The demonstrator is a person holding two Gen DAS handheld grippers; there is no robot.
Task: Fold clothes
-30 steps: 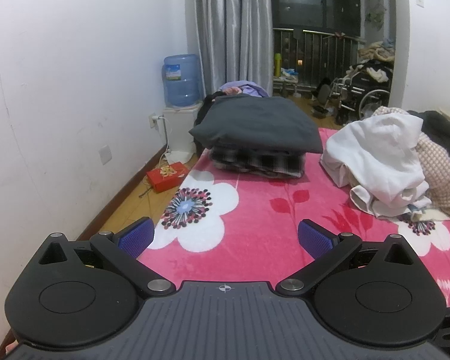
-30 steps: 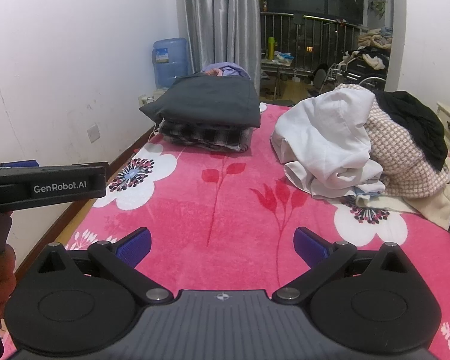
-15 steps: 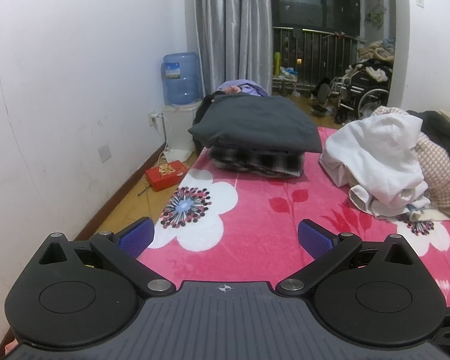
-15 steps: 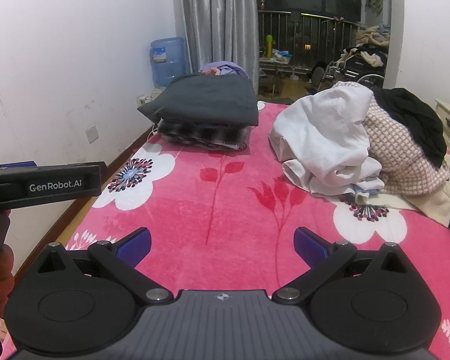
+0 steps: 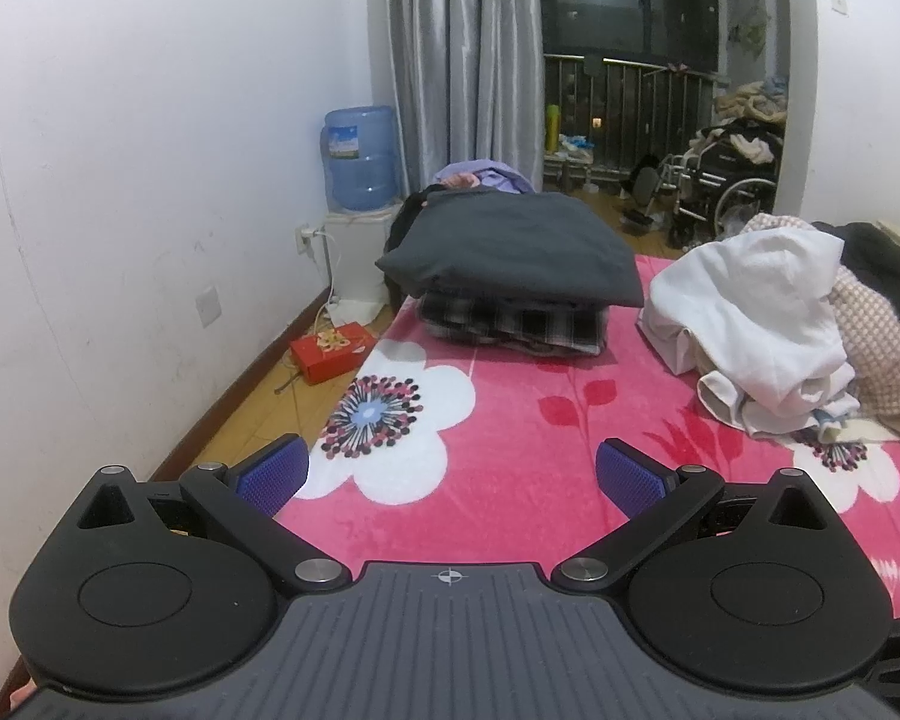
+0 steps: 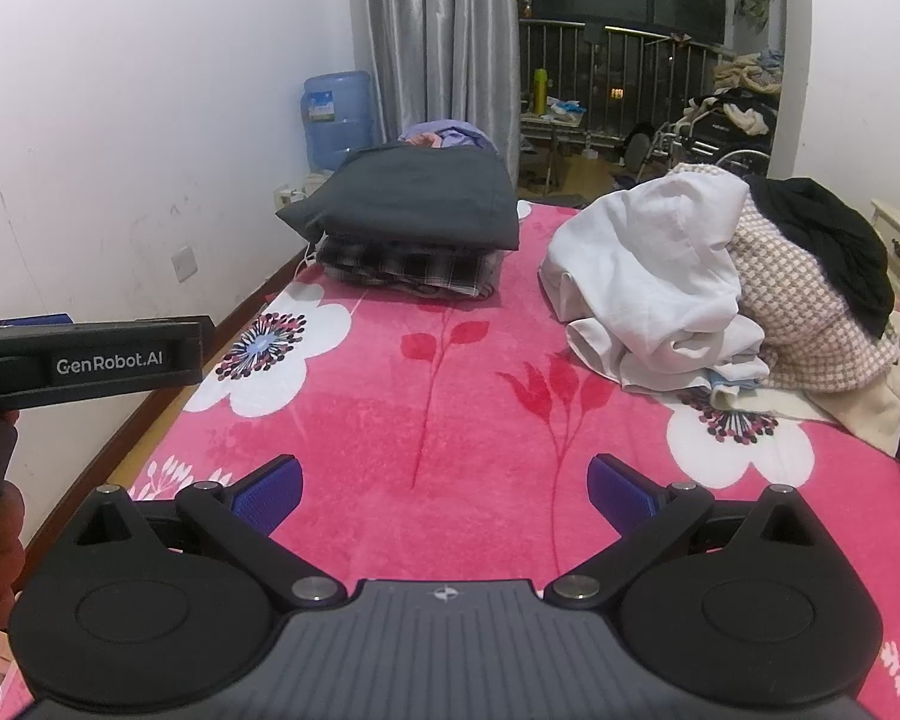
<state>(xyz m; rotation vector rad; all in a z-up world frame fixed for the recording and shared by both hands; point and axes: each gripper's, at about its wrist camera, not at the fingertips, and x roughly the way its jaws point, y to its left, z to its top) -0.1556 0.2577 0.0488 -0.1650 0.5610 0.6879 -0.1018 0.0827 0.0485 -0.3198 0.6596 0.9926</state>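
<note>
**Q:** Left wrist view, scanned left to right: what is present?

**A:** A white wall, then a blue water bottle on its stand and a red box on the floor. The pink floral blanket covers the bed. At its far end sits a folded stack, a dark grey item on top of a plaid one. To the right lies the unfolded pile, with a white garment foremost. The left gripper hovers over the near blanket, fingers spread wide and empty.

**Q:** And the right wrist view?

**A:** The body of the left gripper and the hand holding it occupy the left edge. The folded stack is centre-left. The pile is centre-right: white garment, a checked knit behind it, a black item on top. The right gripper is likewise spread and holds nothing.

**Q:** Which relation governs the next move?

**A:** The white garment lies ahead and to the right of both grippers, well apart from the fingers. It is crumpled, so no long axis can be read. Its lower hem edge faces the near side. The right gripper appears nearer. Judged from this, the right gripper should lead the reach, with the left following to spread the cloth on the bare blanket between.
</note>
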